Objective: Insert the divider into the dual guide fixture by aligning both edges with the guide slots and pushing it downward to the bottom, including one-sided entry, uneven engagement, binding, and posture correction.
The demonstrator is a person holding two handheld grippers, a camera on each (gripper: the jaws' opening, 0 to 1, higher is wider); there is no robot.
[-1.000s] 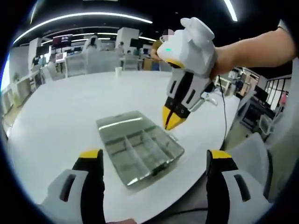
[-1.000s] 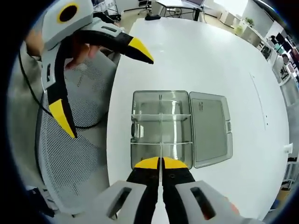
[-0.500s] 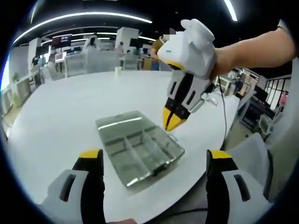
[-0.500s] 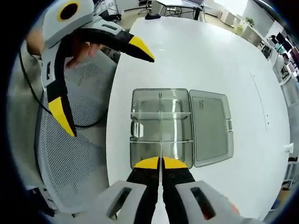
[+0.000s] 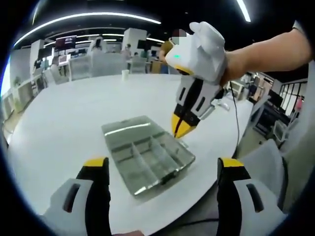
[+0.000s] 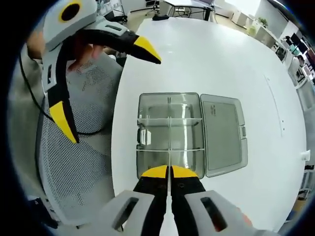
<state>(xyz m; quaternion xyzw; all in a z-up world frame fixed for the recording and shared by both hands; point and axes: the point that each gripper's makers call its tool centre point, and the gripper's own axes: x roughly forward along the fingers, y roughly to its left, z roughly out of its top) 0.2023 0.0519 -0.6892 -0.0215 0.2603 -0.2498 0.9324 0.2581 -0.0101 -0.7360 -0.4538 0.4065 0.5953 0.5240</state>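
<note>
Clear compartment box [image 6: 170,135] unmoved on white tabletop [image 6: 221,59], lid [image 6: 224,133] open beside it, right gripper [image 5: 183,127] still clenched on thin divider [image 6: 170,164] over near edge, left gripper [image 6: 106,91] stays released, mesh chair [image 6: 81,162] alongside.

- No readable text, label, brand, number or sign is showing in either view.
- The wall screens [image 5: 66,43] at the far end of the room, in the left gripper view, are glowing, but whatever is on them is appearing too blurred to read.
- The open lid [image 6: 222,133] of the clear box, in the right gripper view, is carrying a small raised mark near one corner that is looking too small to make out.
</note>
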